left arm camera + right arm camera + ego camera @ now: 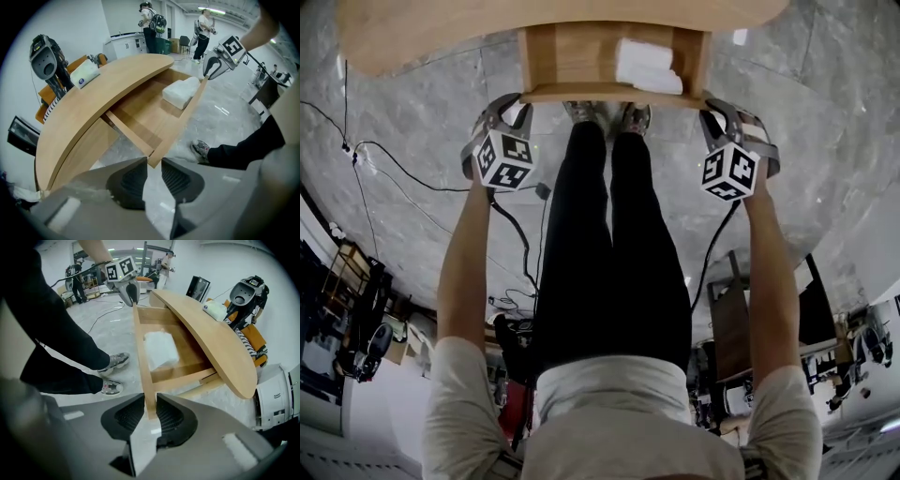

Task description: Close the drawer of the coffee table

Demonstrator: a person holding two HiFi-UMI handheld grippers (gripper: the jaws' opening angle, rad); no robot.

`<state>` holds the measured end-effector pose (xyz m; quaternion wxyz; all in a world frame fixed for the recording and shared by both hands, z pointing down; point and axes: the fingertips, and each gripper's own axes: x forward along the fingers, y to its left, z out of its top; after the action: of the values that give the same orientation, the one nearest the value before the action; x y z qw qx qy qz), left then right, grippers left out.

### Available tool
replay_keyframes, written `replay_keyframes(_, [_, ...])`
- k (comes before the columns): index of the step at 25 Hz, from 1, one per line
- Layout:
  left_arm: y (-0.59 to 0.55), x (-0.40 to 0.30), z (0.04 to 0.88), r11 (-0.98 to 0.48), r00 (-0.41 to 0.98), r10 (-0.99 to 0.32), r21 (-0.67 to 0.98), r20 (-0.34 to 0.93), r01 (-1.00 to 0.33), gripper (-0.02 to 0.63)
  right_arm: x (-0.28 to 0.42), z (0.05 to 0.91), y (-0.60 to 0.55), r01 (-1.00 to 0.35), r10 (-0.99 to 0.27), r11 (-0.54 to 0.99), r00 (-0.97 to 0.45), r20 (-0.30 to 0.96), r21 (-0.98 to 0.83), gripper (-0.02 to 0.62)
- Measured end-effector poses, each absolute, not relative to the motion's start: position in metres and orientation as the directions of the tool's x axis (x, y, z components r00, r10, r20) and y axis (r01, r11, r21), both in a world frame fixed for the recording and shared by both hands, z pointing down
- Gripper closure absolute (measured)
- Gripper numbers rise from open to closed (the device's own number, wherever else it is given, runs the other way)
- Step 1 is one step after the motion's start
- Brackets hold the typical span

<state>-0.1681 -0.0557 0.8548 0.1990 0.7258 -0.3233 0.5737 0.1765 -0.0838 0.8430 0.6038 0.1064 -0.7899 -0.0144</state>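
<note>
None of the closing is done: the drawer stands pulled out at twelve o'clock under the coffee table, the left gripper spread and empty at its front corner, the right gripper apparently pinching the opposite end.

Pale wood over polished stone
The desk and its drawer are smooth, satin-finished light wood; the floor is glossy grey marbled stone or tile; the right tongs are matt grey plastic with dark ribbed pads.
</note>
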Motion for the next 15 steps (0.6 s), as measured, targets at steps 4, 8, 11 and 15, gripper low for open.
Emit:
replay_keyframes(4, [-0.061, -0.168, 0.855, -0.704, 0.144, -0.255, -0.082, 0.956, -0.705, 0.485, 0.177, 0.843, -0.092, -0.164, -0.203, 0.972, -0.22, 0.954, 0.168, 0.508])
replay_keyframes(8, [-0.064, -0.166, 0.856, -0.693, 0.153, -0.26, -0.074, 0.953, -0.717, 0.485, 0.179, 0.845, -0.098, -0.173, -0.2, 0.971, -0.202, 0.959, 0.166, 0.505])
replay_keyframes(11, [-0.062, -0.164, 0.855, -0.7, 0.152, -0.247, -0.068, 0.957, -0.711, 0.485, 0.181, 0.844, -0.095, -0.154, -0.185, 0.976, -0.197, 0.963, 0.156, 0.508])
replay_keyframes(15, [-0.072, -0.17, 0.854, -0.706, 0.149, -0.252, -0.076, 0.956, -0.704, 0.485, 0.176, 0.843, -0.103, -0.15, -0.189, 0.976, -0.202, 0.961, 0.16, 0.508])
